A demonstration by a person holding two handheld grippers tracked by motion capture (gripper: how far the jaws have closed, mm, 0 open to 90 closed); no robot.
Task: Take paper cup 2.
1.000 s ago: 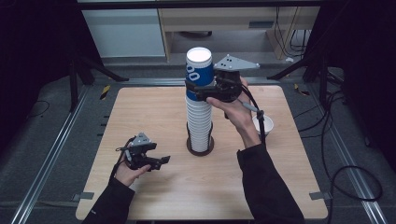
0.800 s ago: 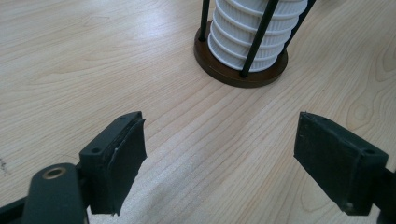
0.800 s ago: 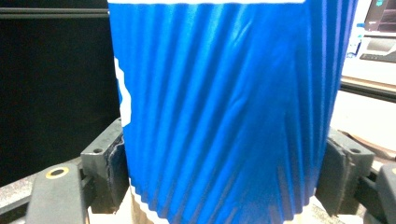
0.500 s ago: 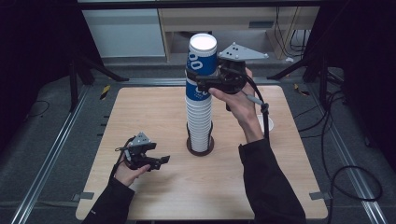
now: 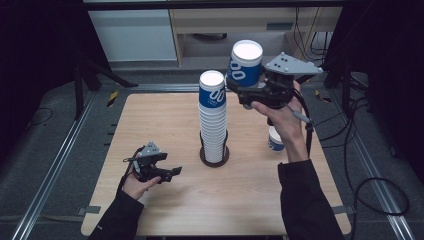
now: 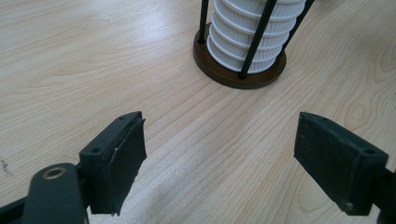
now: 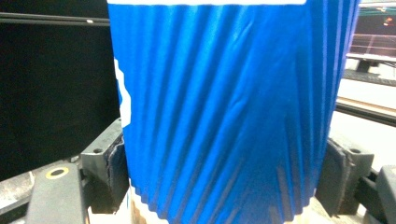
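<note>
High view showed the right gripper [image 5: 239,90] clamped on a blue cup [image 5: 244,65] above the stack [image 5: 212,120]; left gripper [image 5: 172,173] fingers gaped empty. Carrying it level toward the tabletop's right edge seemed wise.

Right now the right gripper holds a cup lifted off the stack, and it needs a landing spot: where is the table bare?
Bare wood lies left of the cup stack, between it and the table edge, and along the near edge between the left gripper and the right sleeve. It is crowded around the loose cup on the right, under the right gripper.
</note>
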